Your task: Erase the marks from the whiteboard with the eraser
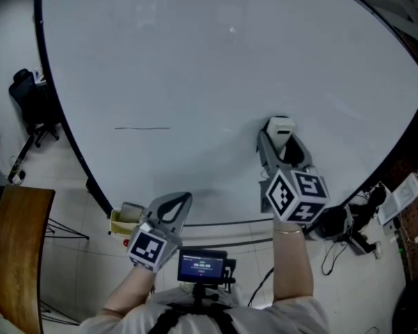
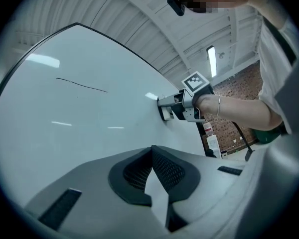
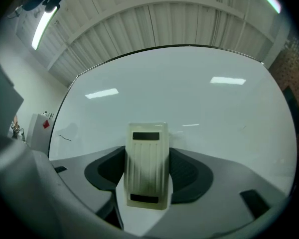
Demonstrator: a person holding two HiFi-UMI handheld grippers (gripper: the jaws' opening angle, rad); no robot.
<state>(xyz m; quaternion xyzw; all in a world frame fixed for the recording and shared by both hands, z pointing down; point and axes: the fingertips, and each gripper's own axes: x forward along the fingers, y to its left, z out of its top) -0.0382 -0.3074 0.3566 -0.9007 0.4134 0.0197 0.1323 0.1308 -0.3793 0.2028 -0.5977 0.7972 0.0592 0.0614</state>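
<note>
Head view: the whiteboard (image 1: 216, 54) was seen ahead of both pairs of jaws. The left gripper (image 2: 152, 156) was held with its jaws together, empty. The right gripper (image 1: 281, 145) was clamped on the eraser (image 3: 147, 163), which appeared to be laid against the board. One thin mark (image 1: 142, 127) lay well to the left of those jaws. It could be missed if the eraser were tilted off the surface or the sweep were stopped short.

Cream, black-smudged eraser (image 3: 147, 164); white whiteboard (image 1: 230, 61) bearing one thin black line (image 1: 142, 127).
</note>
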